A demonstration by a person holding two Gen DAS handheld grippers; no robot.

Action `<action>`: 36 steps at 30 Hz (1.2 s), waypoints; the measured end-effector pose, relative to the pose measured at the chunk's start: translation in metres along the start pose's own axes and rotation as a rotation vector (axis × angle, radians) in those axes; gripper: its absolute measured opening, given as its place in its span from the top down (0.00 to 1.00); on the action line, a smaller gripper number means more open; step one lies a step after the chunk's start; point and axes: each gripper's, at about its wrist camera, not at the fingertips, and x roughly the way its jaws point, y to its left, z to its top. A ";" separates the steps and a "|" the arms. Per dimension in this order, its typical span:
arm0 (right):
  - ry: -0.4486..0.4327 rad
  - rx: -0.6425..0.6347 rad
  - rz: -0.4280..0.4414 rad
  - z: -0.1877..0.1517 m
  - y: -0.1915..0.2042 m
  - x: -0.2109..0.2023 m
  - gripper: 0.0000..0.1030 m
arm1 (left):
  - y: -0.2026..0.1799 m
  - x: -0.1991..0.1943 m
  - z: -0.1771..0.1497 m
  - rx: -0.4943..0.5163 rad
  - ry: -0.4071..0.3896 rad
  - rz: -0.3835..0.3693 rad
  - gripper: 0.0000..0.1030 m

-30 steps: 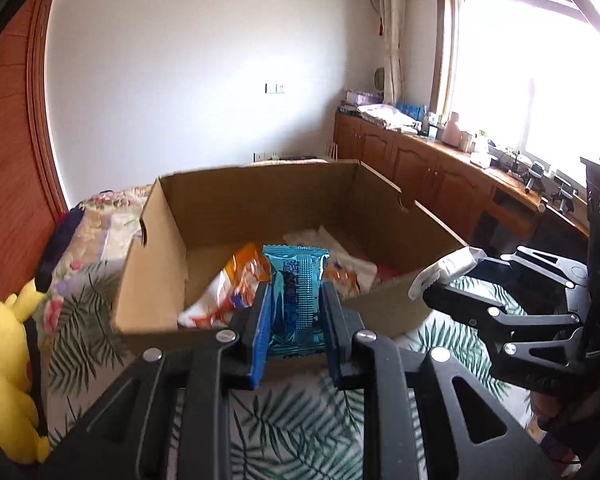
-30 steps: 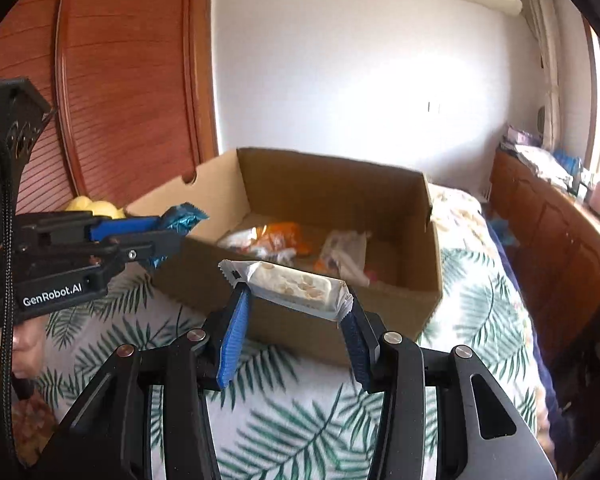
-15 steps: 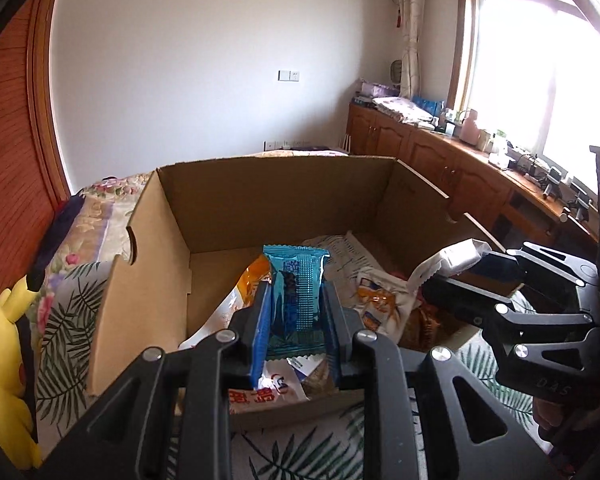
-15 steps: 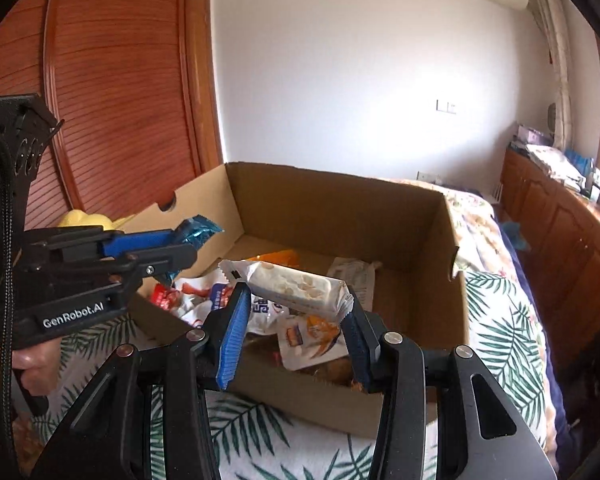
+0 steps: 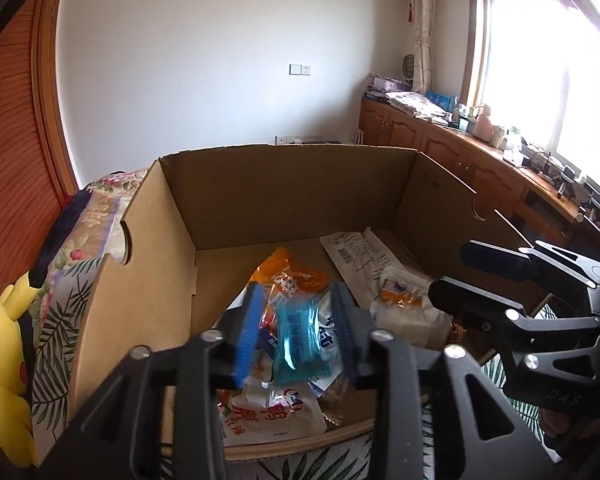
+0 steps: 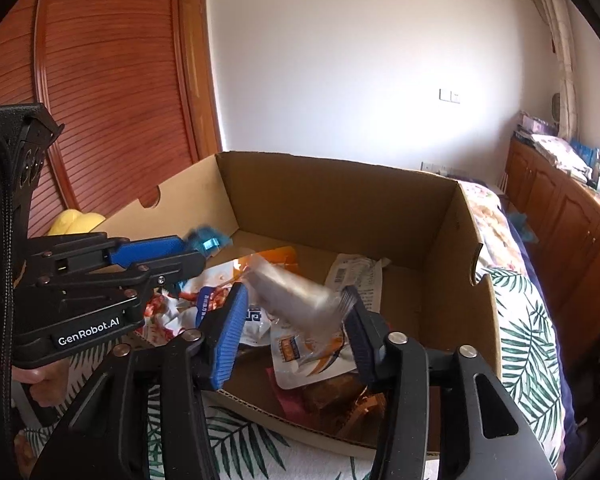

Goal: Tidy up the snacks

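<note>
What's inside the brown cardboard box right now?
In the brown cardboard box: an orange packet, a white barcode-labelled pouch, a red-and-white bag and other wrappers. Whatever lies beneath the pile is covered.

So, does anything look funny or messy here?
Yes. The blue packet and the white bar are blurred smears between the fingers of the open left tool and right tool, seemingly dropping. Snacks in the cardboard box lie in a jumbled heap.
</note>
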 end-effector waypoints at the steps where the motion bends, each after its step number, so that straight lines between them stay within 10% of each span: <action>1: 0.000 0.001 -0.003 0.000 0.000 -0.001 0.47 | 0.000 -0.001 0.000 -0.001 -0.001 0.002 0.63; 21: -0.071 0.035 -0.041 -0.029 0.019 -0.097 0.42 | -0.023 -0.104 -0.033 0.015 -0.070 0.045 0.49; 36: -0.124 0.026 -0.098 -0.062 0.041 -0.153 0.16 | -0.043 -0.162 -0.071 0.032 -0.125 0.105 0.30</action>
